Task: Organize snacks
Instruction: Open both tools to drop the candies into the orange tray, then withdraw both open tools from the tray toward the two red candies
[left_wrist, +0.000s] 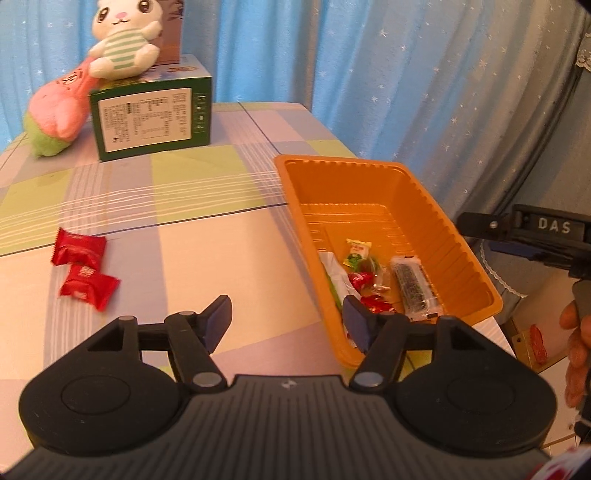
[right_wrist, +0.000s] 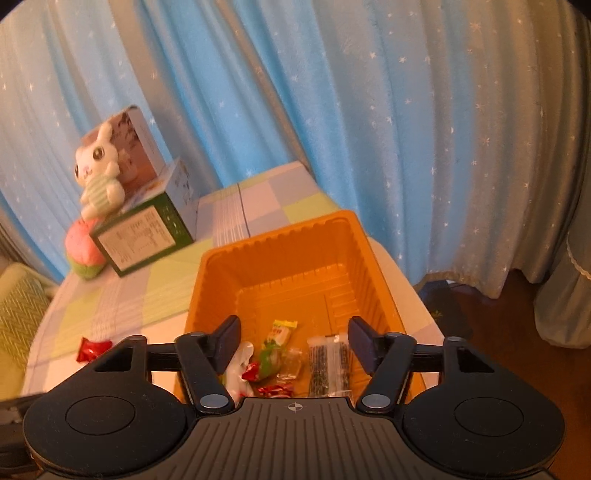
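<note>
Two red foil snack packets sit loose on the checked tablecloth at left, not yet sorted. My left gripper is spread, empty, btwn them & the orange ribbed plastic tray. Right gripper spread, empty, over tray w/ the collected sweets.

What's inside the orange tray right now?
The orange tray holds a dark seaweed-like bar, a green-and-yellow candy, a clear wrapper, red foil candies and a white packet. The left gripper's fingers cover its near corner.
</note>
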